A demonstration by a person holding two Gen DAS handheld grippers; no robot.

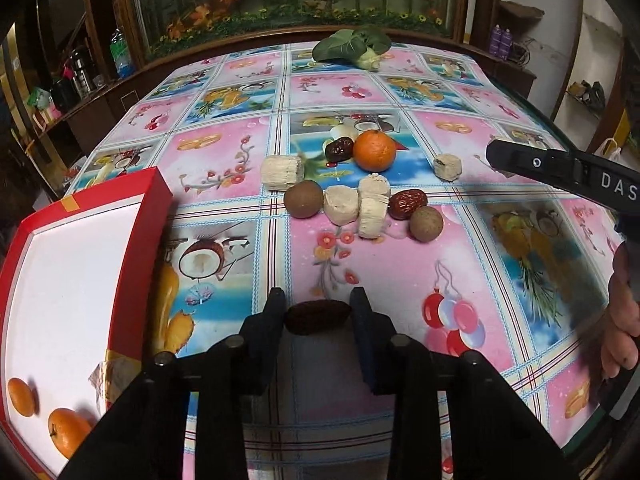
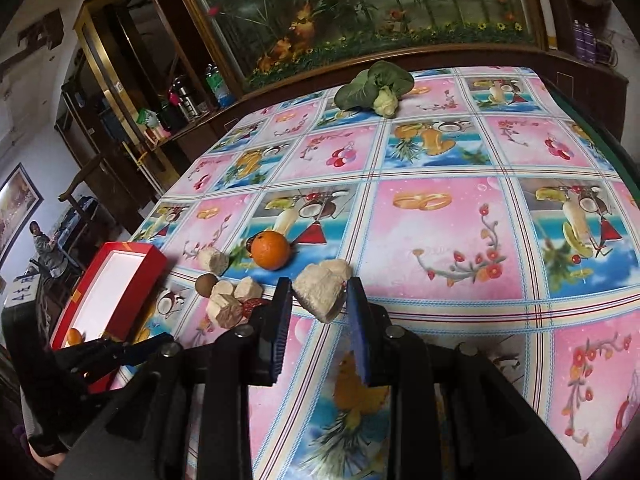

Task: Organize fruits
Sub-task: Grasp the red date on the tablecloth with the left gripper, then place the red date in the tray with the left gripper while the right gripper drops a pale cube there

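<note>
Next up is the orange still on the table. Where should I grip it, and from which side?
Grip the orange across its widest middle, coming from above. It is round, so any axis works, but a dark date touches its left and a pale chunk lies close in front; a steep approach keeps the fingers clear of them. Set one finger on the open right side.
</note>
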